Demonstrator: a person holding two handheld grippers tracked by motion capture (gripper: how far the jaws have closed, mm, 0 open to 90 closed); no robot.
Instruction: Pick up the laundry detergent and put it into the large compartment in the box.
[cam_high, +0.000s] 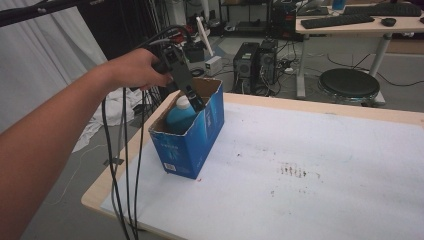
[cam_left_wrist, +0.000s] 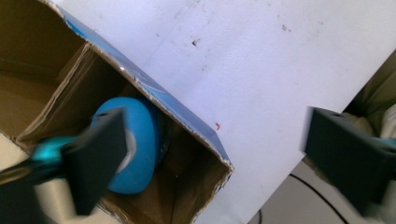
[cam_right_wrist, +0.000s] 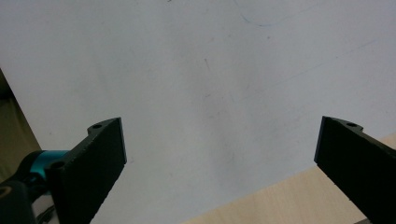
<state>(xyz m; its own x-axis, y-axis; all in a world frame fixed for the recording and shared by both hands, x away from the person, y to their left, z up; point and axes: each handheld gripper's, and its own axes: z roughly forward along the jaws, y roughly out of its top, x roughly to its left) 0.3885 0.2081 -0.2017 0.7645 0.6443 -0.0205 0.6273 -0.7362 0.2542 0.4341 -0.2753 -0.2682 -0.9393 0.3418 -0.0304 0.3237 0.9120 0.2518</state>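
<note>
One camera sits high on the person's side and looks forward and down across the counter (cam_high: 300, 165), far enough back to take in the blue box (cam_high: 190, 145) at the near left corner and the room behind. The second camera rides the left gripper (cam_high: 192, 97) and looks steeply down along its fingers (cam_left_wrist: 100, 161), close over the open top of the box (cam_left_wrist: 187, 123) with the blue bottle (cam_left_wrist: 140, 149) inside. These two share the box, the bottle and the white sheet beside it. The third rides the right gripper (cam_right_wrist: 219, 172), facing down close onto bare white counter (cam_right_wrist: 196, 70) and its wooden edge.
</note>
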